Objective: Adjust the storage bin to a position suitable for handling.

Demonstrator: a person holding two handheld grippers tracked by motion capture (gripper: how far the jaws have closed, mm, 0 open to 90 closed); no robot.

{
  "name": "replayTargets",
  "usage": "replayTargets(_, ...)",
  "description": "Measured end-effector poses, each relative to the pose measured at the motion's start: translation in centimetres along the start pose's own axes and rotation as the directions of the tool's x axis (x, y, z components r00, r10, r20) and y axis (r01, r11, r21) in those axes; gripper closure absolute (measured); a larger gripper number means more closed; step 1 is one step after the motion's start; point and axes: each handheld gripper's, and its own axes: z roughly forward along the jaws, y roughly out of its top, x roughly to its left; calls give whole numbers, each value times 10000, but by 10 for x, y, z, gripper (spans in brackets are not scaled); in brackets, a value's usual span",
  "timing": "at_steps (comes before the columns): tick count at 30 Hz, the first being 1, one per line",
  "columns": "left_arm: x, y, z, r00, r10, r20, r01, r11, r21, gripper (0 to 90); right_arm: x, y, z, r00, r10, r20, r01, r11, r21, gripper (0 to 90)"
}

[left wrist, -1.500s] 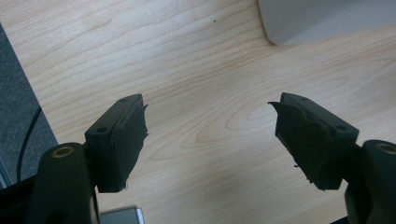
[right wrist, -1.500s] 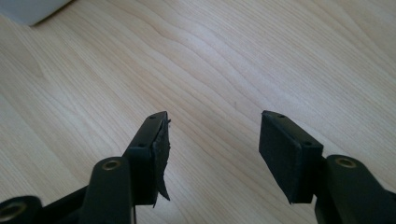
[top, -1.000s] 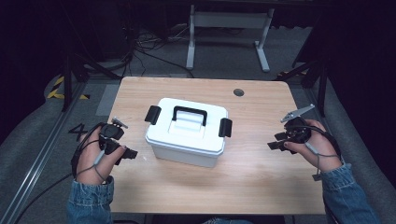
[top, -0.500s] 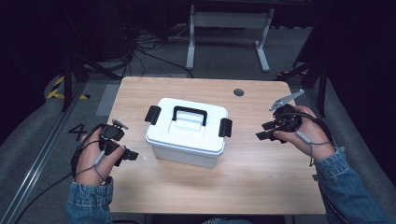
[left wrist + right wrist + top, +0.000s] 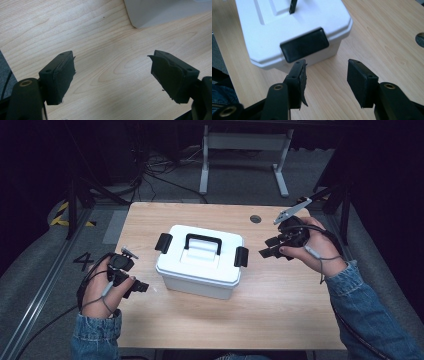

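- Left gripper (image 5: 136,286): held low over the near left part of the wooden table (image 5: 280,310). Its jaws are seen spread wide in the left gripper view, with nothing between them but bare wood. A corner of the white storage box (image 5: 160,12) is seen beyond and to the right of the jaws, well apart from them.
- Right gripper (image 5: 270,251): carried above the table just beside the box's right end, its tips directed at that end. The jaws are parted and empty; they have just been closing a little, with nothing between them.
- White storage box (image 5: 200,265): set on the middle of the table, lid on, black carry handle (image 5: 203,241) lying flat across the lid.
- Right latch (image 5: 304,47): a black clip, folded down over the lid's edge, seen directly ahead of the right jaws and slightly left of their gap, near but not touched.
- Left latch (image 5: 163,242): the matching clip on the far end, also folded down, beyond the left jaws and apart from them.
- Step in hand, as judged: the approach of the right gripper to the right latch, the box not yet opened.
- Next move, as judged: the jaws are to be brought forward and shifted left until the latch's lower edge is caught, then the clip swung outward; the box may need steadying by the left gripper.
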Motion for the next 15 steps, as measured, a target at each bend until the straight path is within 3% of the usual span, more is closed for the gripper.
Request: replayTargets(15, 1, 6, -1, 10000, 43, 87, -42, 9998, -183, 200, 21, 53, 18, 9948, -746, -690, 712, 9962, -505, 493)
